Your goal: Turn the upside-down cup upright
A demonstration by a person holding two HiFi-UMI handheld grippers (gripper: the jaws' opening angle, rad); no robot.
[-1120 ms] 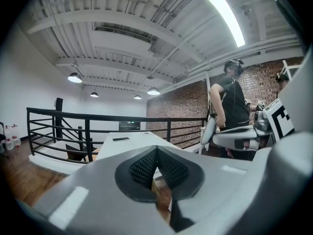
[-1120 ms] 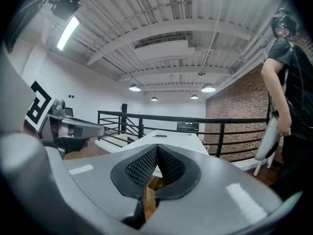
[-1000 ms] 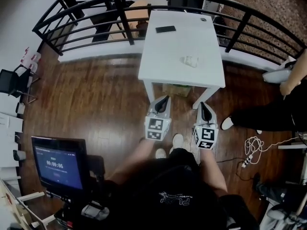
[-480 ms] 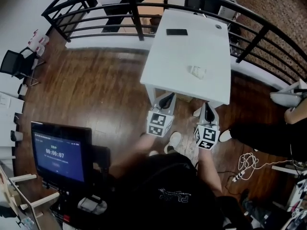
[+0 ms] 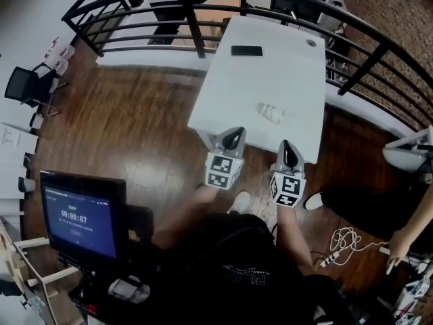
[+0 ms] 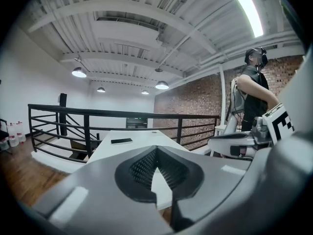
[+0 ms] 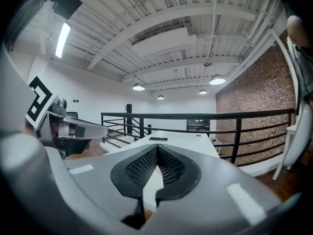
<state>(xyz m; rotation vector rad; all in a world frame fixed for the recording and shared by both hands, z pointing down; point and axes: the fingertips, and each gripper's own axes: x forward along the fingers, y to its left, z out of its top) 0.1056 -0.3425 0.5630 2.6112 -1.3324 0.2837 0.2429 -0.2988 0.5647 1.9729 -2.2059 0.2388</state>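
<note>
the cup (image 5: 270,112) sits on the white table (image 5: 270,73), a small pale shape in the near half of the top, ahead of the gap between my two tools and a little nearer the right one; from the head view it is too small for me to say how it lies, and i cannot pick it out in either gripper view. i judge this to be the approach step, with nothing grasped yet. the left gripper (image 5: 234,139) and the right gripper (image 5: 287,152) both hover at the table's near edge, and each has its jaws pressed together with nothing between them. the next move, as i read it, calls for spreading one pair of jaws, most likely the right, and carrying it in over the edge to take the cup by its wall, then rolling the wrist to bring the mouth up. the near edge lies just under the jaw tips, so i would clear it before dropping in. the top is mostly bare: a dark phone (image 5: 246,51) lies well apart at the far end, so there is open room around the cup. a black railing (image 5: 195,20) hems the table's far side and right side, and a person (image 5: 372,205) and a loose cable (image 5: 342,239) occupy the floor to my right.
</note>
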